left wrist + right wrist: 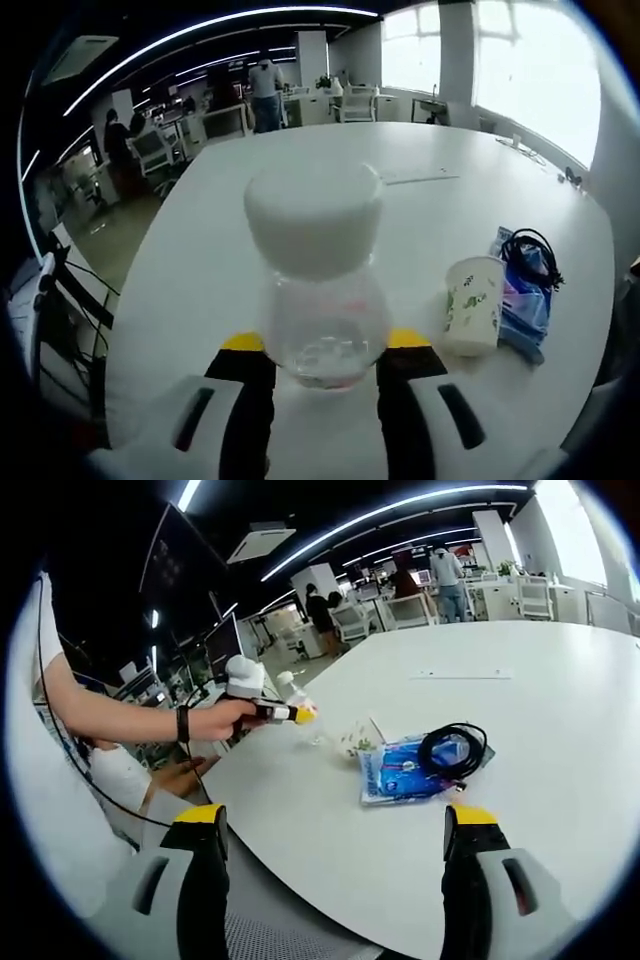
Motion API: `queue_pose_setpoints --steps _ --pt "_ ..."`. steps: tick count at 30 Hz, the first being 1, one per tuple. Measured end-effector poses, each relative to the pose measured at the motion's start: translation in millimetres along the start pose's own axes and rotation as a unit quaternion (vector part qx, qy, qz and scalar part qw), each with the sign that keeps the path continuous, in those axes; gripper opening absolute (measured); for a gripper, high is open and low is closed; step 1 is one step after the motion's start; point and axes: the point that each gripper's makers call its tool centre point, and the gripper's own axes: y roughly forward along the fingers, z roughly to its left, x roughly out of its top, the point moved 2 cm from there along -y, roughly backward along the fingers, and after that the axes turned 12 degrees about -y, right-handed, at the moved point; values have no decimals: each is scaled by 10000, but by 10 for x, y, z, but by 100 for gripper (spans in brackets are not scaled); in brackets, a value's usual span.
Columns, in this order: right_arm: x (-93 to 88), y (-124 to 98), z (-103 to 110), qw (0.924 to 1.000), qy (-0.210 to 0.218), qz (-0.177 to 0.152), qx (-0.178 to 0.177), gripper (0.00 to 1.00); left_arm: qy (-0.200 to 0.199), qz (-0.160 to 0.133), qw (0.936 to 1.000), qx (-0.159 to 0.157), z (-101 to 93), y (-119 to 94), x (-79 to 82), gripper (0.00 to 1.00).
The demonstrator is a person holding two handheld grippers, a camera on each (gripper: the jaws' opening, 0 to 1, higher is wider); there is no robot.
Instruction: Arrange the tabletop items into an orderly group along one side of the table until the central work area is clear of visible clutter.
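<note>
A clear plastic bottle point(322, 318) with a wide white cap point(314, 212) stands upright between my left gripper's point(325, 341) yellow-tipped jaws, which press on its sides. To its right on the white table point(420, 225) sit a paper cup point(472, 305) and a blue packet point(527, 303) with a coiled black cable point(531, 252) on top. In the right gripper view my right gripper point(335, 817) is open and holds nothing, near the table's front edge. The blue packet point(403, 771), cable point(452, 748) and cup point(355, 739) lie ahead of it. Further left, the left gripper point(268, 712) holds the bottle point(296, 695).
A thin flat strip point(420, 180) lies further out on the table point(560, 700). A person's arm point(110, 715) reaches in from the left of the right gripper view. Desks, chairs and people stand beyond the table. Small items point(570, 178) lie at the far right edge.
</note>
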Motion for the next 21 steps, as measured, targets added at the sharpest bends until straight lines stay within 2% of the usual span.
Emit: queue_pose_setpoints --steps 21 --pt "-44 -23 -12 10000 28 45 10 89 -248 13 9992 305 97 138 113 39"
